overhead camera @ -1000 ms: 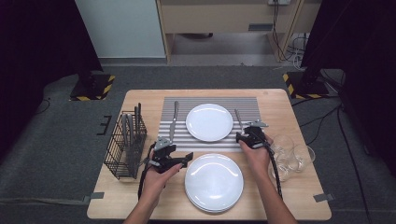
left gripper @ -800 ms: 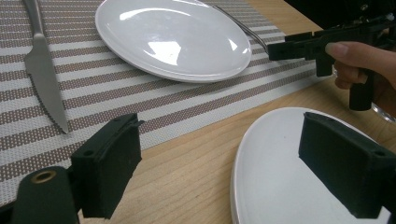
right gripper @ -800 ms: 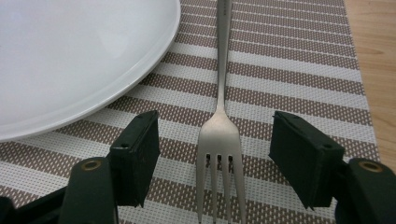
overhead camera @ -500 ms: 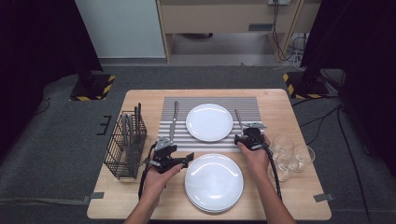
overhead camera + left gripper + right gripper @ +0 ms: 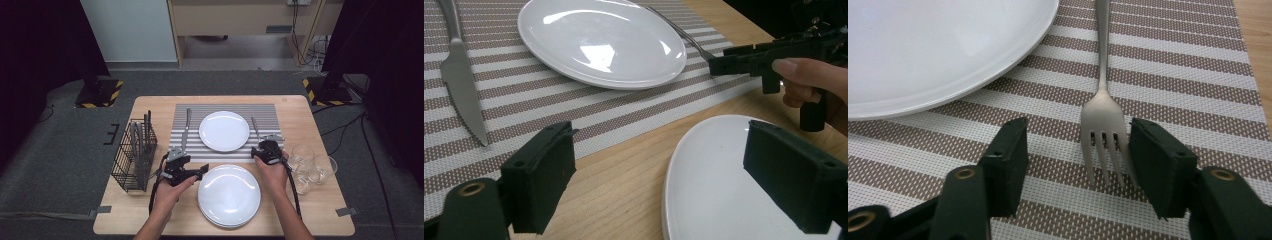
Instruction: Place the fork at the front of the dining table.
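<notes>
Steel tines of the fork [image 5: 1104, 145] lie between the jaws of your right claw [image 5: 1078, 165], which is spread wide: the right jaw sits just beside the tines, the left one stands apart. Beyond that claw, the fork's handle runs away along the striped mat [image 5: 1188, 65], and the upper plate [image 5: 928, 50] lies ahead to its left. Your left claw [image 5: 674, 175] is spread too and grips nothing; its right jaw hangs over the rim of the near plate [image 5: 714, 190], its left jaw over the bare counter [image 5: 624, 170]. Ahead and to its left a knife [image 5: 459, 80] rests on the mat. From above, your right claw [image 5: 264, 149] sits at the mat's near edge.
</notes>
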The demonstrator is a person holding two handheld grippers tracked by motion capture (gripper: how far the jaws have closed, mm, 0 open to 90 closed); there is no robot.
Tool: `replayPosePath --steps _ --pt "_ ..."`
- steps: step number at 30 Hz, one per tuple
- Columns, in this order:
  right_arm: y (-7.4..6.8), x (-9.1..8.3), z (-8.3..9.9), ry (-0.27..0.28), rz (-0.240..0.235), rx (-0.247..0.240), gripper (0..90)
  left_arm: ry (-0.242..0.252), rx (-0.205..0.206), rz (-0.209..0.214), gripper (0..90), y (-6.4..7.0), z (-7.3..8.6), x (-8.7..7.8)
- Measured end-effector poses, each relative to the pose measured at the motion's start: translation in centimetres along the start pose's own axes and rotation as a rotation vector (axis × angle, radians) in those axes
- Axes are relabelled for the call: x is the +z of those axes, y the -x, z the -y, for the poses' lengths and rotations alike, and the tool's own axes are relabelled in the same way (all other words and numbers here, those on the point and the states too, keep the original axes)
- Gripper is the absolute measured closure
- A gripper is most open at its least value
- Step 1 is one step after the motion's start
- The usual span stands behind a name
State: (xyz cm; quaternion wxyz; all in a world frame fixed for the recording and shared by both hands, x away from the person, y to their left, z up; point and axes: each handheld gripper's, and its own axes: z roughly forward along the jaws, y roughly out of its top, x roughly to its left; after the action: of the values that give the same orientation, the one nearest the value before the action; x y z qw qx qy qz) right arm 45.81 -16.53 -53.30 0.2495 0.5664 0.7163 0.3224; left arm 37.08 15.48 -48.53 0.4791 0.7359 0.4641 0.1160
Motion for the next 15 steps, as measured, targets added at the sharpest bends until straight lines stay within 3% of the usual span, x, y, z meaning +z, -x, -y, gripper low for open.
replayPosePath --steps 7,15 --pt "-0.26 -0.43 0.16 0.008 -0.013 -0.006 49.7 -0.008 0.002 0.009 12.8 0.27 0.06 0.19" --pt "0.09 0.1 0.29 0.025 0.016 0.005 58.1 -0.009 -0.009 0.018 12.8 0.28 0.05 0.18"
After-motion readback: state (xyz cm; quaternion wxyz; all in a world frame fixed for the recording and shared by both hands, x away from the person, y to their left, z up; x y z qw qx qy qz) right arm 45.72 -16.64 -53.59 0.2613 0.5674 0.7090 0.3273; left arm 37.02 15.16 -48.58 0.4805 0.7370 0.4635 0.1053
